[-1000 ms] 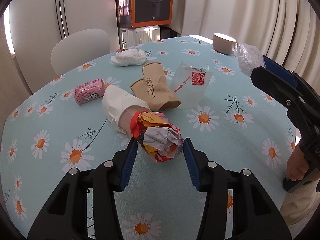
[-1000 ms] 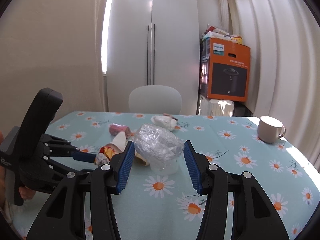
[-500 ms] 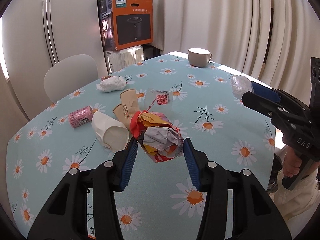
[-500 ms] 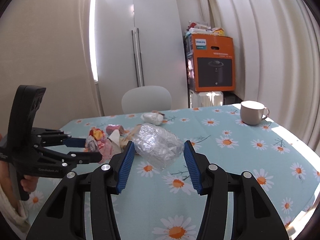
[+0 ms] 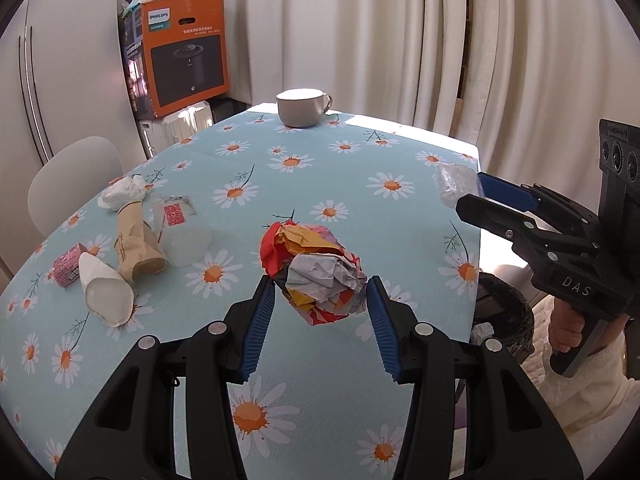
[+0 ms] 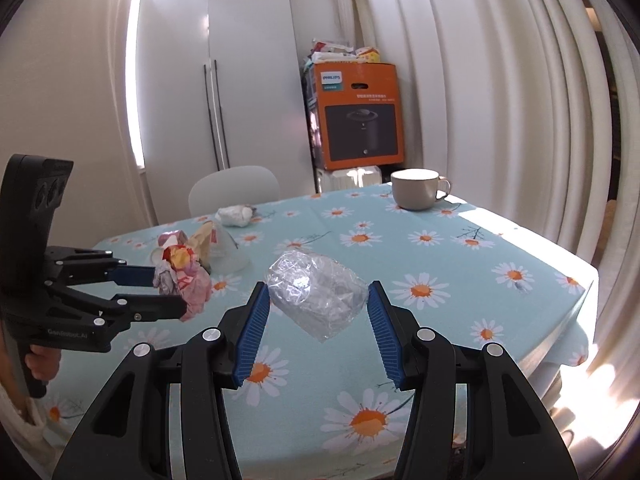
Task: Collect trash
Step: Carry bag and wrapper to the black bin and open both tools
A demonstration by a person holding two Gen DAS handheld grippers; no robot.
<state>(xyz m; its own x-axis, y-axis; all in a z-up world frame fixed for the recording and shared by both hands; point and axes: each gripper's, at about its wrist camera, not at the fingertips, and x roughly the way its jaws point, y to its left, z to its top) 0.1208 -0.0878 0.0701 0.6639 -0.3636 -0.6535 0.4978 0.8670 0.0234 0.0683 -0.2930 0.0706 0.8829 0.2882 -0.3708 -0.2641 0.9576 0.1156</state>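
Observation:
My left gripper (image 5: 320,304) is shut on a crumpled ball of red, yellow and grey paper (image 5: 316,272), held above the daisy tablecloth (image 5: 320,168). My right gripper (image 6: 316,304) is shut on a crumpled clear plastic wrapper (image 6: 316,296), also off the table. In the left wrist view the right gripper (image 5: 476,192) sits at the right, over the table's right edge, with the wrapper (image 5: 454,180) at its tip. The right wrist view shows the left gripper (image 6: 168,292) at the left with the paper ball (image 6: 184,280).
Still on the table lie a white cup on its side (image 5: 106,298), a brown paper cup (image 5: 136,244), a clear plastic cup (image 5: 180,232), a pink packet (image 5: 66,268) and a white wad (image 5: 122,194). A mug (image 5: 302,108) stands at the far edge. A dark bin (image 5: 502,320) sits below the right edge.
Both grippers have swung to the right with their loads, away from the pile of trash, toward the table's right edge. The bin has come into the left wrist view.

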